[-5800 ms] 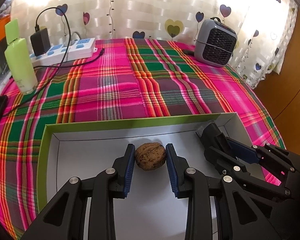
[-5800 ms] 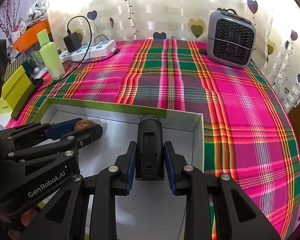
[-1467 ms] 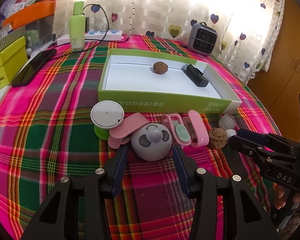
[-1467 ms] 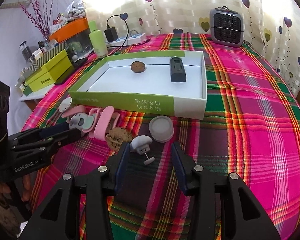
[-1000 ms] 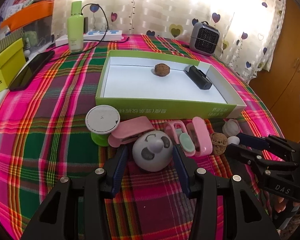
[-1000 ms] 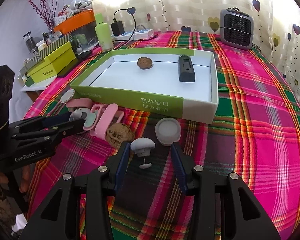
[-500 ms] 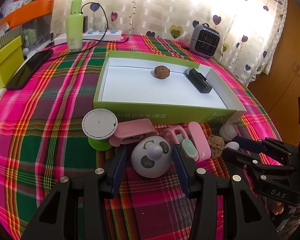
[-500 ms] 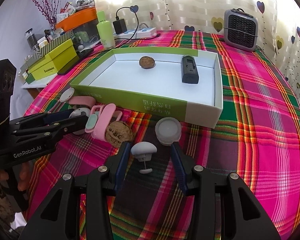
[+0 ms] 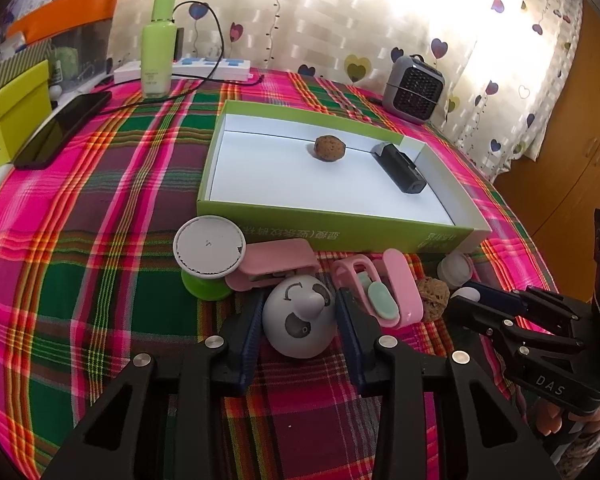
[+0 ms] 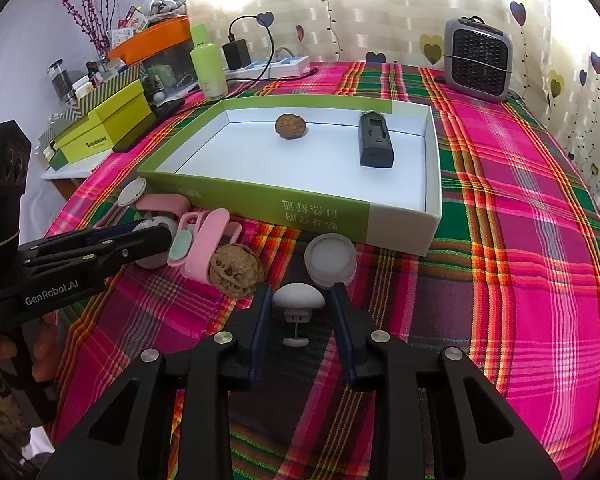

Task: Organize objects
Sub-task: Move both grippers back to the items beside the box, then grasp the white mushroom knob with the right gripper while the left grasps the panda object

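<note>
Two grippers are working over a worktop (image 10: 520, 240) draped in a pink, green and red plaid cloth, with a heart-print curtain (image 10: 380, 8) glowing behind. The left gripper (image 9: 298, 322) jaws are closing around a grey ball toy (image 9: 300, 322). The right gripper (image 10: 298, 320) jaws are closing around a white mushroom-shaped knob (image 10: 298, 304). Just beyond, a green box (image 10: 260, 200) is holding a walnut (image 10: 291, 125) and a black device (image 10: 375, 145)

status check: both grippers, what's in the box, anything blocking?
Left gripper closing around grey ball toy. Right gripper closing around white mushroom knob. Box holds walnut, black device. Path clear.
</note>
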`<state>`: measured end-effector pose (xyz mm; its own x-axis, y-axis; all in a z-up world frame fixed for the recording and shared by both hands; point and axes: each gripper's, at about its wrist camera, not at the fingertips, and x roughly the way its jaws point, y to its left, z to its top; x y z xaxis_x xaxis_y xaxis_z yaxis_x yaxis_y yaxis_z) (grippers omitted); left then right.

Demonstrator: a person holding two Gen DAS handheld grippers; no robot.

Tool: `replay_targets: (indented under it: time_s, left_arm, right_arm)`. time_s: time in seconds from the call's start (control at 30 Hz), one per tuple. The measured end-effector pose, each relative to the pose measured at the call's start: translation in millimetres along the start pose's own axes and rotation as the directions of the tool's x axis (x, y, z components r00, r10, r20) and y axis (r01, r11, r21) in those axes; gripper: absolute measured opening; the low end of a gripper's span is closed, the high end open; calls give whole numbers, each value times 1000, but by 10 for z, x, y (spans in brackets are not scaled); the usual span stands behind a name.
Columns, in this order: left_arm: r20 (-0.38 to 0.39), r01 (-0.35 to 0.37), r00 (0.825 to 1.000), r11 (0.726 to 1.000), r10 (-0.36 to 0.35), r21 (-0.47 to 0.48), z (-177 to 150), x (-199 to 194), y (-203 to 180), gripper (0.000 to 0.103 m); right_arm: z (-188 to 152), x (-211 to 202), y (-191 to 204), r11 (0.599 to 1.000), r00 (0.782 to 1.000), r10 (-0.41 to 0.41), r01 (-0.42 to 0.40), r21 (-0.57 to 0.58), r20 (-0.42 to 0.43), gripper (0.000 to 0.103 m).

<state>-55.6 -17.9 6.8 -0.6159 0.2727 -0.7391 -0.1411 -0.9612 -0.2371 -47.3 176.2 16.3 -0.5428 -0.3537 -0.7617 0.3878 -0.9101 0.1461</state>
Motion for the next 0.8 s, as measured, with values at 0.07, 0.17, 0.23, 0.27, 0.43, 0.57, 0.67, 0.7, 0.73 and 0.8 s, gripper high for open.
replay_targets:
  time_s: [0.07,0.17,0.23,0.27,0.43,0.57,0.67,0.7,0.73,0.8]
  left_arm:
    - [0,-1,1000,1000,1,-1,-6,-6,4,33]
    - [1,0,1000,1000,0,-3,-6,-10,6,33]
    - [4,1,1000,1000,-1,-7,-13,-27,4,31]
    - [5,0,1000,1000,0,-6,-17,-35,1,31]
    - [13,-4,1000,1000,4,-9,-70,-88,9,29]
    - [19,-5,1000,1000,5,-11,-92,-111,12,27]
    - [27,-3,1000,1000,3,-16,-108,-140,8,26]
    - [27,-3,1000,1000,4,-19,-120,-147,11,25]
    - [26,-4,1000,1000,4,-23,-126,-153,9,25]
    - [26,-5,1000,1000,5,-18,-130,-153,-5,25]
  right_arm:
    - [2,-10,-11,1000,1000,-6,6,4,4,27]
    - [3,-17,-30,1000,1000,-7,7,13,6,27]
    - [-5,-25,-35,1000,1000,-8,8,17,8,27]
    - [-10,-30,-32,1000,1000,-8,7,17,9,27]
    - [-35,-54,-17,1000,1000,-5,5,21,15,27]
    - [-52,-65,-4,1000,1000,-4,3,20,16,27]
    - [-69,-81,5,1000,1000,-3,2,22,18,27]
    - [-75,-86,12,1000,1000,-3,2,23,19,27]
    - [-80,-93,15,1000,1000,-2,2,23,20,27]
    - [-88,-100,19,1000,1000,-1,0,22,22,27]
